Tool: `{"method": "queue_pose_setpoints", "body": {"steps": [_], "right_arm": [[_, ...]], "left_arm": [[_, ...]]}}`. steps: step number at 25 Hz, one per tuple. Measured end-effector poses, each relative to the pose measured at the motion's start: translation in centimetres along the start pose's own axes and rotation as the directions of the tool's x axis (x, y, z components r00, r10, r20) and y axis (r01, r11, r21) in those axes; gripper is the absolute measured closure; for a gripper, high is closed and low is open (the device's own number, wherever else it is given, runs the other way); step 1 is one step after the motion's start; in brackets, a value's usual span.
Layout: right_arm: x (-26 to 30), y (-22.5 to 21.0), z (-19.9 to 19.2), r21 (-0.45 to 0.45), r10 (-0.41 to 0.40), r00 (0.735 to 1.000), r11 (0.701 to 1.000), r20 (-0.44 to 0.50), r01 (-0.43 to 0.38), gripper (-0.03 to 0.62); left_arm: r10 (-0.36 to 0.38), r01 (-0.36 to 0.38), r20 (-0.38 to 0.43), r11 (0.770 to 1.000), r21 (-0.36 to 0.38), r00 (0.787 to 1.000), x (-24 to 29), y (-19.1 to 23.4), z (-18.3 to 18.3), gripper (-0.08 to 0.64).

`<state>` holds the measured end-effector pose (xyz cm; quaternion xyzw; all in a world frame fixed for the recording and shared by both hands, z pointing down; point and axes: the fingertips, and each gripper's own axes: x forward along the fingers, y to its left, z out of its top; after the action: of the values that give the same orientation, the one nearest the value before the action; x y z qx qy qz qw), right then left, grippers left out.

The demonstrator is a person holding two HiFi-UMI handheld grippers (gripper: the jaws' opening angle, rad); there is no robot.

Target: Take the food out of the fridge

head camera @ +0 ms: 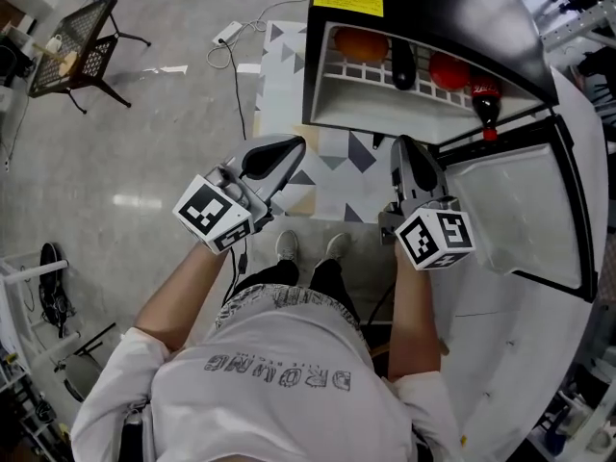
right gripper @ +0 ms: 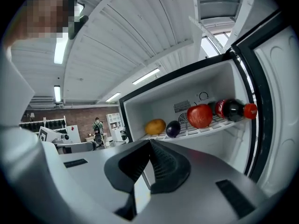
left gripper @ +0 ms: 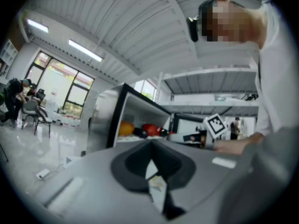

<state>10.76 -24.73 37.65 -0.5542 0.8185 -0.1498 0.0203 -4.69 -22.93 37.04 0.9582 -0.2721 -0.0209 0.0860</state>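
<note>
A small black fridge [head camera: 423, 27] stands open, its door [head camera: 525, 210] swung out to the right. On its wire shelf lie an orange fruit [head camera: 361, 44], a dark purple one [head camera: 403, 65], a red apple [head camera: 449, 69] and a cola bottle [head camera: 485, 99]. The right gripper view shows the same row: orange fruit [right gripper: 155, 126], purple one [right gripper: 173, 128], apple [right gripper: 200, 115], bottle [right gripper: 233, 110]. My right gripper [head camera: 409, 147] is shut and empty, short of the fridge's mouth. My left gripper [head camera: 289, 147] is also shut and empty, to the fridge's left.
A patterned floor mat [head camera: 289, 85] lies under the fridge. A power strip with its cable [head camera: 229, 35] and a black chair [head camera: 82, 46] are on the floor at the left. A white rack [head camera: 29, 287] stands at the lower left. The person's feet [head camera: 308, 246] are just below the grippers.
</note>
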Motion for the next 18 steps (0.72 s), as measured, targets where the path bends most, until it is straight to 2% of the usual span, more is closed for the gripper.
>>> {"method": "queue_pose_setpoints", "body": {"steps": [10,13,18], "right_arm": [[3.5,-2.5,2.2,-0.079,0.024,1.0,0.997,0.018,-0.022,0.595],[4.2,-3.3,2.3,-0.084,0.016,1.0,0.996,0.017,-0.014,0.553],[5.2,-4.4,2.3,-0.09,0.003,1.0,0.996,0.018,-0.001,0.52]], "left_arm": [[0.06,-0.06,-0.02,0.998,0.0,0.998,2.6,0.1,-0.5,0.552],[0.068,-0.068,-0.021,0.998,0.003,0.997,3.2,0.0,-0.5,0.552],[0.08,-0.08,-0.023,0.997,0.007,0.997,3.7,-0.2,-0.5,0.552]]}}
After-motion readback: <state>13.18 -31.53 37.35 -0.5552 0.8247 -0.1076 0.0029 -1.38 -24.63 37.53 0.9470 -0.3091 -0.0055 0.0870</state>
